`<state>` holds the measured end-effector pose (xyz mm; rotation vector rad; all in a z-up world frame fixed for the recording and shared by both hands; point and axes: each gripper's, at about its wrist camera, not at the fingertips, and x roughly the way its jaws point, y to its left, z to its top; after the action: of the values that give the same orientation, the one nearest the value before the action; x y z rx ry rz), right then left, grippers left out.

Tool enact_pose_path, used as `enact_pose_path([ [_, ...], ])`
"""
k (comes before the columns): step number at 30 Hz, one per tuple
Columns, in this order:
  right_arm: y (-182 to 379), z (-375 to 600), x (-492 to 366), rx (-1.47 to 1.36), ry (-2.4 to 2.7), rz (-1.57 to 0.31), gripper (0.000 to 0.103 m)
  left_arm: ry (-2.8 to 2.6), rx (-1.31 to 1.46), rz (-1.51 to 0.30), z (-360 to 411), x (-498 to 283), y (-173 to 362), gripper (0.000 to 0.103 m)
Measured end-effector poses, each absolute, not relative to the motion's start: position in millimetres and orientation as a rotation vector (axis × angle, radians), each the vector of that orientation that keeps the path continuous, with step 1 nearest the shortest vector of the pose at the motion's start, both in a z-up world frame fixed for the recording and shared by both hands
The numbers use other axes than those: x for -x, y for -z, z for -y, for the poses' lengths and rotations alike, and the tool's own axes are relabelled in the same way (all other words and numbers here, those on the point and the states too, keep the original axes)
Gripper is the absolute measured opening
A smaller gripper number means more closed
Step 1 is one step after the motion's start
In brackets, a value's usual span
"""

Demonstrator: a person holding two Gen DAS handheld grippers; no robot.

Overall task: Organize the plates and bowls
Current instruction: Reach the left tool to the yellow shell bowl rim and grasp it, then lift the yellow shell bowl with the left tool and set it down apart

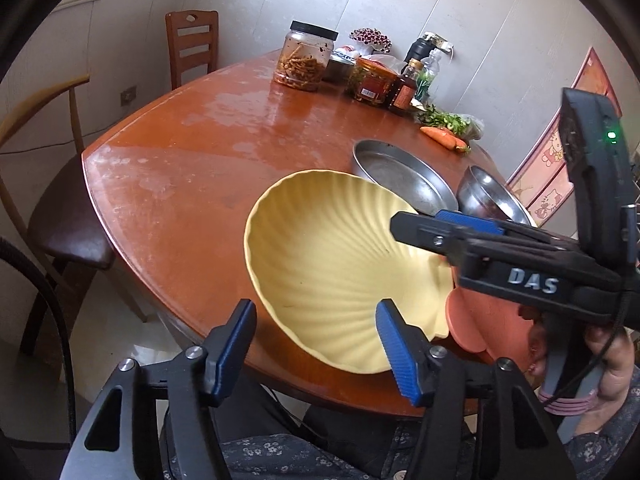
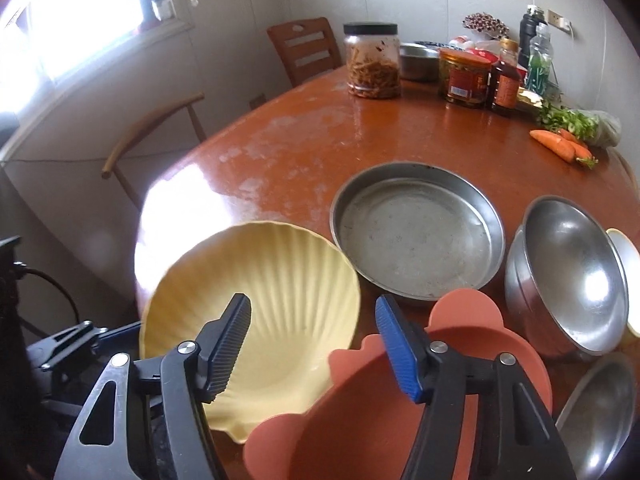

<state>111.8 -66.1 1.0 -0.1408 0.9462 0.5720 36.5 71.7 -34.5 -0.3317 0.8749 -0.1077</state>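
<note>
The left hand-held gripper (image 1: pixel 316 344) hangs low over the near edge of the table (image 1: pixel 192 160), its blue-padded fingers spread wide and holding nothing; the yellow shell plate (image 1: pixel 340 276) shows between and just beyond them. The right hand-held gripper (image 2: pixel 312 344) is likewise spread, with its left finger in front of the yellow shell plate (image 2: pixel 280 300) and its right finger over the terracotta bowl (image 2: pixel 360 420). From the left wrist view, the right hand-held gripper (image 1: pixel 424 228) reaches in from the right across that plate's right rim, a hand (image 1: pixel 600 364) wrapped round its grip; whether its fingers touch the plate I cannot tell.

The yellow shell plate sits tilted near the table's front edge, its far rim raised. Just right of it is the terracotta bowl (image 1: pixel 480 324), its scalloped rim overlapping the plate's hinge end. Beyond the plate, just beside its far rim, lies a shallow steel pan (image 2: pixel 416 236). Right of that pan stand nested steel bowls (image 2: pixel 572 276), tipped toward the camera, with another steel bowl (image 2: pixel 596 412) nearer the front edge.

Left of and beyond the plate the table surface is bare up to the jars (image 2: pixel 372 60) and bottles at the far side. Carrots (image 2: pixel 560 144) and greens lie far right of the pan. Chairs (image 1: pixel 192 44) stand along the table's left and far edges.
</note>
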Motion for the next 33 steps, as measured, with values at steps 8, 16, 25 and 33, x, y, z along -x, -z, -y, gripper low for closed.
enact_pose_path([
  [8,11.1,60.2,-122.6,0.158,-0.589,-0.99,0.053,0.118,0.325,-0.873,-64.6,-42.4,33.9,0.059],
  [16,2.4,50.8,-125.0,0.13,-0.604,-0.996,0.053,0.083,0.344,-0.874,-79.6,-50.1,30.6,0.059],
  [25,-11.4,17.0,-136.3,0.108,-0.642,-0.98,0.054,0.012,0.348,-0.866,-112.4,-65.7,24.6,0.059],
  [33,-9.2,-8.7,-154.8,0.062,-0.657,-0.981,0.054,-0.03,0.34,-0.856,-138.2,-84.1,22.4,0.059],
])
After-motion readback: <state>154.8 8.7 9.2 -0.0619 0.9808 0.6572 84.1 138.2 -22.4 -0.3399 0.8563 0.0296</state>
